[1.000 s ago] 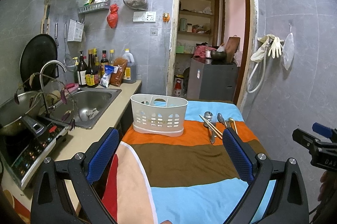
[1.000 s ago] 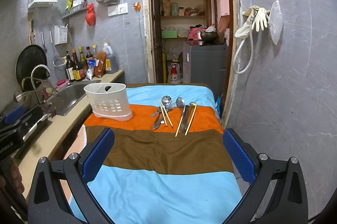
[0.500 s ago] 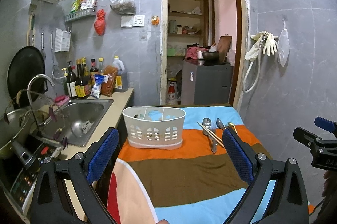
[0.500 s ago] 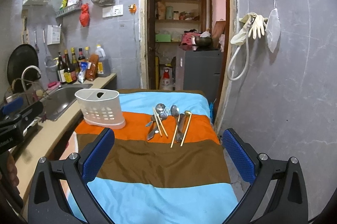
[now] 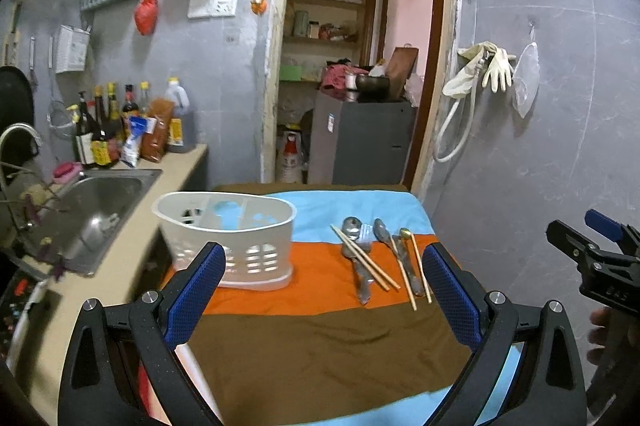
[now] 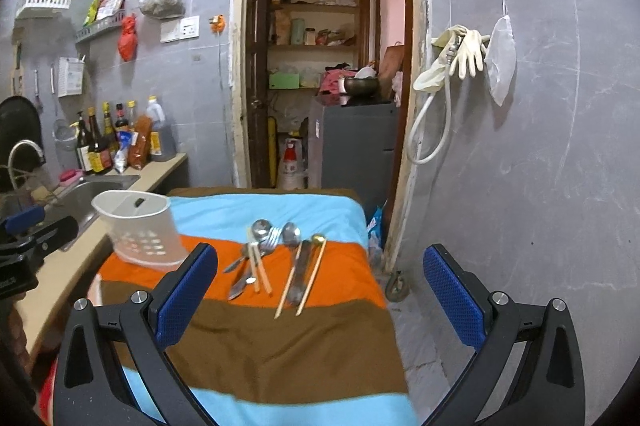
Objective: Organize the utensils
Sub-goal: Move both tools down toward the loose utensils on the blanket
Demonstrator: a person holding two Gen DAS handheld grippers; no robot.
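Both the left gripper [image 5: 322, 302] and right gripper [image 6: 320, 302] hang wide open and empty above the striped cloth [image 6: 280, 342]. The utensils [image 6: 276, 264] look thin, stiff and probably slippery, so pinch one mid-handle, then drop it in the light basket [image 5: 228, 238].

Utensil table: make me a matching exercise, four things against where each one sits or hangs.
Things:
1. white caddy
2. chopsticks
3. rubber gloves
4. sauce bottles

Places:
A. hanging on the right wall
B. on the counter behind the sink
C. left side of the orange stripe
D. lying across a spoon and fork

Pairs: 1-C, 2-D, 3-A, 4-B
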